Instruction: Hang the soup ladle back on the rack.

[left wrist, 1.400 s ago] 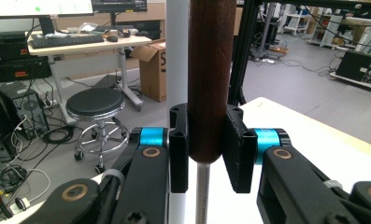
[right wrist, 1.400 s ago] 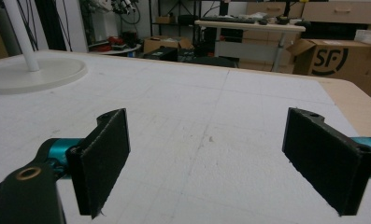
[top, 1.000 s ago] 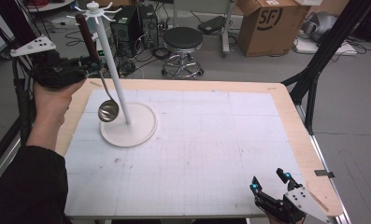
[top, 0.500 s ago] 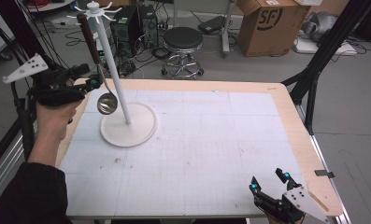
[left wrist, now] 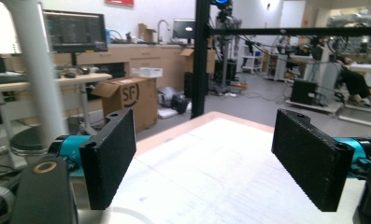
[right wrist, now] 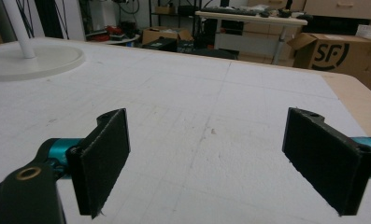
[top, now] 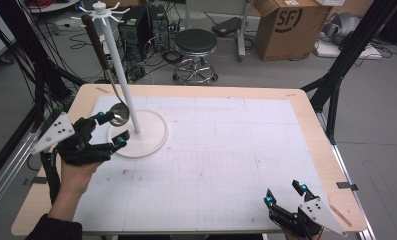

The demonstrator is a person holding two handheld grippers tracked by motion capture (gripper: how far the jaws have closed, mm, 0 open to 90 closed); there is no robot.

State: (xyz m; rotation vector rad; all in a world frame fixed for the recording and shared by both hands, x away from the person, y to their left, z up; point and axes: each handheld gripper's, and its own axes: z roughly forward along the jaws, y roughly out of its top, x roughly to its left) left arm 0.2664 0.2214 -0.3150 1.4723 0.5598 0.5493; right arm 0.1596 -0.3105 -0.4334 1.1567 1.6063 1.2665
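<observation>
Ladle (top: 117,113): hangs by its dark handle from a hook at the top of the white stand; steel bowl low, just beside the pole and above the round base. Handle tilted, top end near the hooks.
Stand (top: 117,75): white pole on a round white base (top: 151,131), at the left rear of the surface. Top hooks partly cut by the frame edge in the high view.
Left claw (top: 110,129): jaws apart, having just been opening; nothing between them. Tips near the ladle bowl and at the base rim; contact with the bowl cannot be told from the high view.
Left gripper view: pads (left wrist: 112,156) stand wide with bare surface between; the pole (left wrist: 36,70) rises at the far left, blurred. The ladle bowl cannot be made out here.
Left hand (top: 78,170): grips the gripper body from below; forearm cut off at the bottom edge.
Right claw (top: 285,195): jaws apart, empty, at the near right edge of the surface, well apart from the stand. Body partly cut off at the bottom.
Right gripper view: pads (right wrist: 103,154) open over the bare white mat; stand base (right wrist: 33,60) far off at upper left, pole cut at the top.
Surface (top: 226,165): white gridded mat on a wooden top.
</observation>
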